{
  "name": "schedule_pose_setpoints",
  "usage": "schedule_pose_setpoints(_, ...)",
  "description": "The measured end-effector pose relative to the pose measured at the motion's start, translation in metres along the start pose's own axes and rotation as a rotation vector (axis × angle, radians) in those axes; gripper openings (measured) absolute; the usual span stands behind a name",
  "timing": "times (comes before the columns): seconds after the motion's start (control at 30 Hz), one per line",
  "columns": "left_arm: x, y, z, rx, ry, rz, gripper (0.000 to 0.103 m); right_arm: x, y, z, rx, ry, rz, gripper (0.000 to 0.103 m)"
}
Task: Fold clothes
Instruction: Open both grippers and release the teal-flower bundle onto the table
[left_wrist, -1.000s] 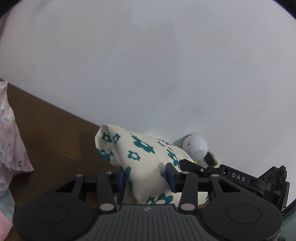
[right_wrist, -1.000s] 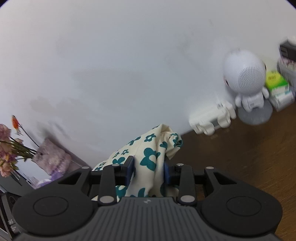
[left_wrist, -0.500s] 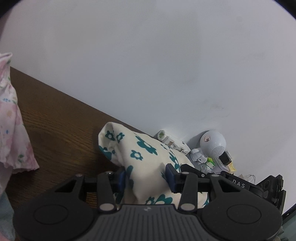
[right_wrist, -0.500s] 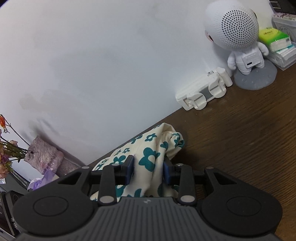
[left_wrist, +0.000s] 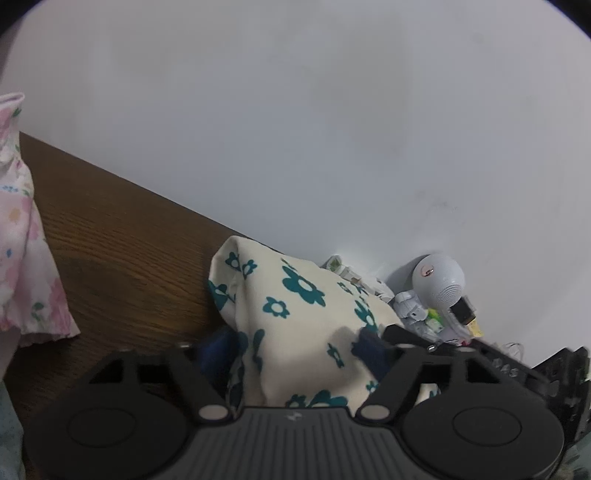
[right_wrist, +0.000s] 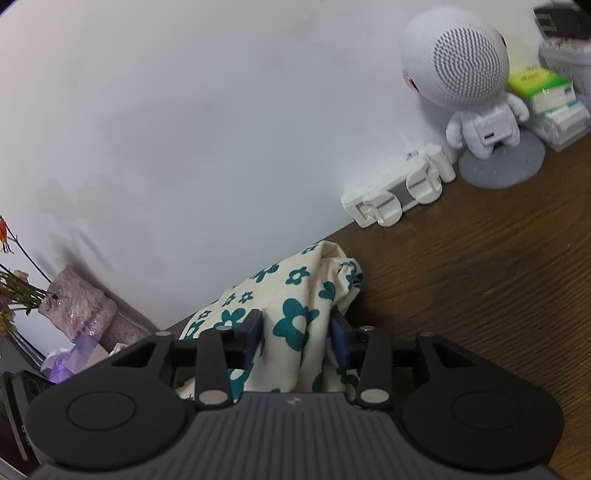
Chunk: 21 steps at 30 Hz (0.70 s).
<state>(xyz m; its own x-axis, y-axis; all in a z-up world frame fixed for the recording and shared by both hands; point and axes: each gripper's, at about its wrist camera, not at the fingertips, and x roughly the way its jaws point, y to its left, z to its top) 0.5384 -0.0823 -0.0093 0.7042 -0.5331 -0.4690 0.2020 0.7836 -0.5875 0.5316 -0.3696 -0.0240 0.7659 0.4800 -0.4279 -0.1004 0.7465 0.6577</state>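
The bench (left_wrist: 122, 254) carries a pink floral garment (left_wrist: 22, 258) at the left edge & a cream cloth w/ teal flowers (left_wrist: 295, 317), bunched up near the wall, no neat fold visible. Left gripper (left_wrist: 295, 350) looks spread wide around its corner, blurred; right gripper (right_wrist: 297, 332) is clamped on the other corner, so folding seems mid-way w/ flattening left

The left tongs (left_wrist: 295, 349) and right tongs (right_wrist: 297, 334) look alike: matte black housings with a ribbed grey centre panel bearing a small logo, two round raised discs, silver pivot screws, angular black linkage arms and dark blue finger pads (right_wrist: 254, 332).
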Motion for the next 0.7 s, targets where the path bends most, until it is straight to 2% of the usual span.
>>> schedule_pose_setpoints(0.07,-0.002,-0.002,-0.001,0.003,-0.007,0.026,0.098,-0.003,0.002,0.0,-0.014,-0.009,0.002,0.053)
schedule_pose_setpoints(0.13,-0.005,-0.004,-0.002,0.004,-0.013,0.052,0.103,-0.007,0.004,0.002,-0.029,-0.019,0.008,0.075)
schedule_pose_setpoints(0.2,-0.009,-0.005,-0.002,-0.012,-0.013,0.073,0.103,-0.011,0.009,0.003,-0.062,-0.029,0.004,0.086)
schedule_pose_setpoints(0.3,-0.014,-0.009,-0.003,0.022,-0.017,0.089,0.103,-0.019,0.017,0.004,-0.092,-0.05,0.011,0.103)
schedule_pose_setpoints(0.53,-0.018,-0.023,-0.01,0.154,-0.041,0.139,0.103,-0.026,0.033,-0.003,-0.182,-0.063,-0.053,0.103)
schedule_pose_setpoints(0.7,-0.027,-0.024,-0.016,0.188,-0.046,0.163,0.103,-0.028,0.043,-0.01,-0.241,-0.068,-0.108,0.103)
